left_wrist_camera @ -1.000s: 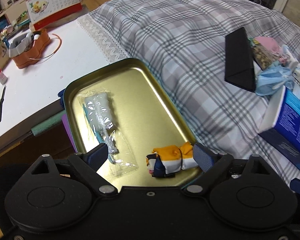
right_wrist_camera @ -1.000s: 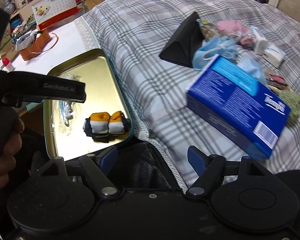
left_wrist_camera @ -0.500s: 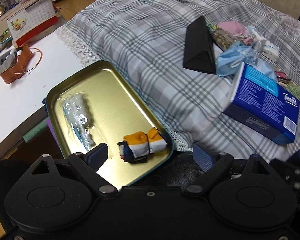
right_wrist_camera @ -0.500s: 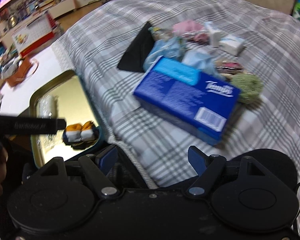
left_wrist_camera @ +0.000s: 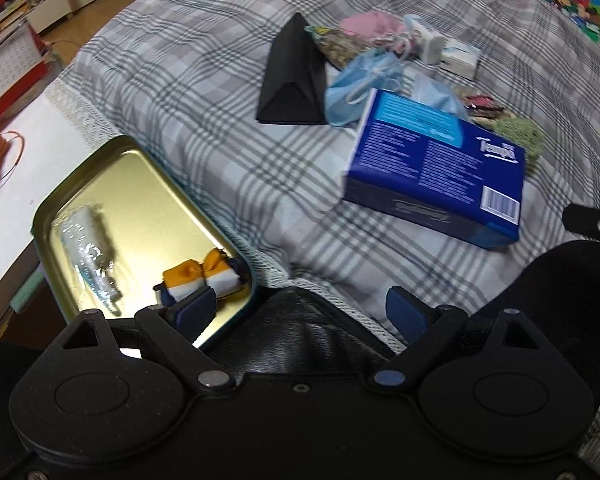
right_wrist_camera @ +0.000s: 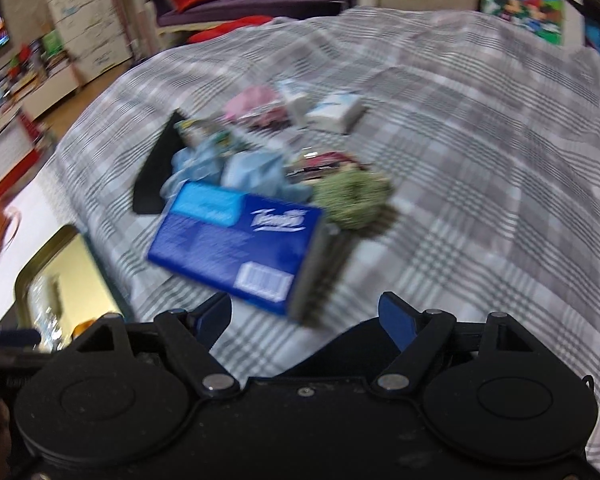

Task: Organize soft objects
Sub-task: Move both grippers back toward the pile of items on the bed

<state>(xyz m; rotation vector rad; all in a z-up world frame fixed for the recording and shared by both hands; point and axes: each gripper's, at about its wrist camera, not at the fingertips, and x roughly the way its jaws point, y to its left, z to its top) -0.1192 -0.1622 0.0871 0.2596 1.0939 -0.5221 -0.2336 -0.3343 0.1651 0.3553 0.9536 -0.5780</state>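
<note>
Plaid bedding (left_wrist_camera: 228,120) is filling most of both views, with a white tabletop (left_wrist_camera: 28,152) running along its left edge. Starting at the left, I am seeing a gold tin tray (left_wrist_camera: 140,160) sitting where table and bed meet; it is already holding a clear-wrapped packet (left_wrist_camera: 86,248) and a rolled orange, white and navy sock bundle (left_wrist_camera: 204,276), so I am judging two items sorted. My left gripper (left_wrist_camera: 300,308) is hanging open and empty, its left finger just over the tray's near corner. Moving right, the unsorted pile is waiting on the bed: a black triangular case (left_wrist_camera: 292,80), crumpled pale-blue face masks (left_wrist_camera: 360,84), a pink pouch (left_wrist_camera: 372,24), a blue tissue box (left_wrist_camera: 436,168) and a fuzzy green scrunchie (right_wrist_camera: 352,196), all bunched together and looking limp and light. My right gripper (right_wrist_camera: 306,316) is opening its jaws with nothing between them, facing the box through heavy blur. Most of the sorting is still remaining.
</note>
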